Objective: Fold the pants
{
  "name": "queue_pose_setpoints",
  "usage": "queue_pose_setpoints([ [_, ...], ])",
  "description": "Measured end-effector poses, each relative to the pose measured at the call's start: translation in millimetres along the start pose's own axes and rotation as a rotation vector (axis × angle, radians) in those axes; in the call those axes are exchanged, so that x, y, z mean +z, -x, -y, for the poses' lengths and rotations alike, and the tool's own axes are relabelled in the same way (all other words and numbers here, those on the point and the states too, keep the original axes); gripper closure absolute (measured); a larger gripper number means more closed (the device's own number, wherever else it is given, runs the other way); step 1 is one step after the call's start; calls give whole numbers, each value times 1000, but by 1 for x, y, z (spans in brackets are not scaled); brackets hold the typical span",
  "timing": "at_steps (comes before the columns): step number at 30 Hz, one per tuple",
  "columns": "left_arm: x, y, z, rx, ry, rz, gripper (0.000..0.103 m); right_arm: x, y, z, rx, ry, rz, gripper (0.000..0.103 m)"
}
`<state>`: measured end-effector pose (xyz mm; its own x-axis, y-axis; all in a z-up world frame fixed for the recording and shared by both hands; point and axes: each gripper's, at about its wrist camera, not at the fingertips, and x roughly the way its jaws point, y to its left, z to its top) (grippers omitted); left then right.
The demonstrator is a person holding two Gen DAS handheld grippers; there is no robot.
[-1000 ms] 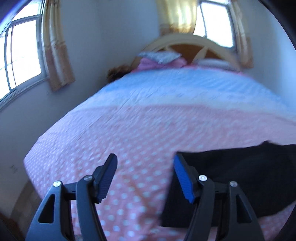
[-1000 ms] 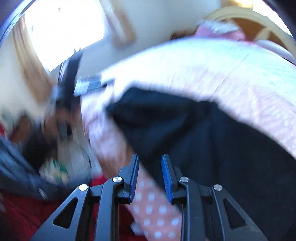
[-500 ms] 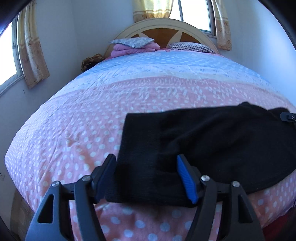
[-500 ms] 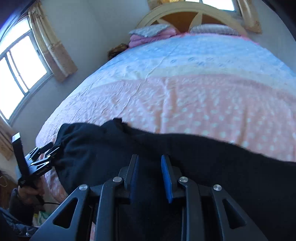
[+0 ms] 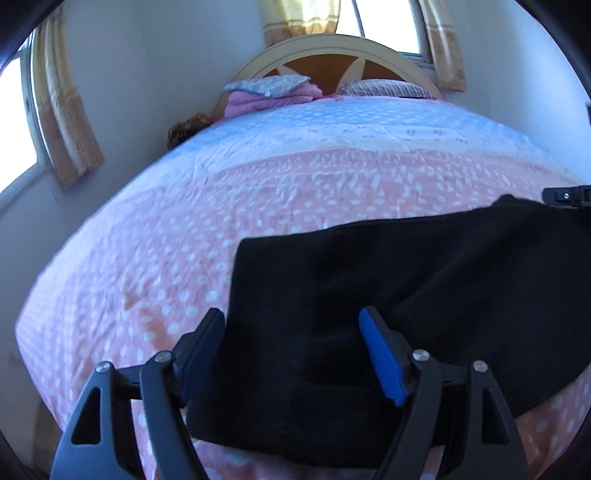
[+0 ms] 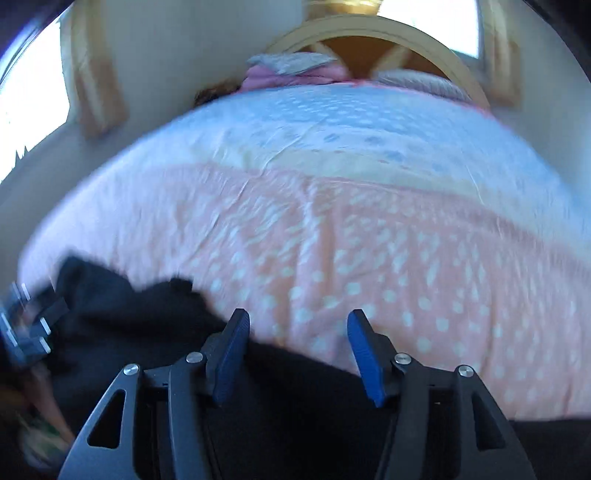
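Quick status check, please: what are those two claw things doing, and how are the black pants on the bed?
Left tool open, widening over black pants. Right tool just opened, gripping nothing. Pants flat on dotted bedspread. Nothing in the way.

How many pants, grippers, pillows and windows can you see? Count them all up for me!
Black pants: 1
Grippers, left gripper and right gripper: 2
Pillows, grey pillow and striped pillow: 2
Windows, side window and back window: 2
Total: 7

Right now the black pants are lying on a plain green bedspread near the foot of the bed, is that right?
Not green. The black pants lie on a pink bedspread with white dots, near the foot of the bed; the left wrist view shows it.
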<state>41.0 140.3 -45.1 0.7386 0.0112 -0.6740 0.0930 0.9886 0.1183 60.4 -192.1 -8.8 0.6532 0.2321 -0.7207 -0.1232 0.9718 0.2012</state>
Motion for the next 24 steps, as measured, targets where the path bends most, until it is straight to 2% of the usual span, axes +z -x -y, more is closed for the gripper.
queue_pose_setpoints([
  [2,2,-8,-18,-48,79,-35,13,3,14,18,57,-101,44,47],
  [4,3,-14,-28,-71,135,-55,10,-1,32,25,72,-132,84,47],
  [5,4,-15,-27,-64,130,-57,8,-3,37,23,53,-102,86,47],
  [7,2,-13,-17,-27,86,-52,7,-12,32,12,-15,26,34,47],
  [9,1,-11,-11,3,44,-42,7,-24,19,5,-147,147,-25,47],
  [10,1,-9,-10,11,30,-41,7,-25,20,6,-157,159,-7,47],
  [12,3,-3,-12,10,24,-50,9,-18,24,1,-230,150,20,47],
  [13,5,2,-14,0,31,-41,12,-12,29,-2,-245,136,49,47],
  [14,5,13,-15,-16,30,-3,13,-6,37,-11,-167,118,99,47],
  [15,5,23,-13,-24,15,43,13,-1,42,-17,-52,105,117,47],
  [16,4,31,-10,-16,-15,82,13,3,42,-26,53,97,114,57],
  [17,1,33,-5,8,-58,96,13,7,38,-37,113,103,104,68],
  [18,-2,27,1,43,-103,70,13,11,32,-57,175,139,79,90],
  [20,-9,11,2,71,-115,3,12,11,17,-88,215,206,28,93],
  [22,-8,8,-14,-2,3,-18,11,3,-13,-111,259,226,-44,93],
  [24,-7,0,-33,-69,98,-69,9,-25,-44,-129,384,244,-210,93],
])
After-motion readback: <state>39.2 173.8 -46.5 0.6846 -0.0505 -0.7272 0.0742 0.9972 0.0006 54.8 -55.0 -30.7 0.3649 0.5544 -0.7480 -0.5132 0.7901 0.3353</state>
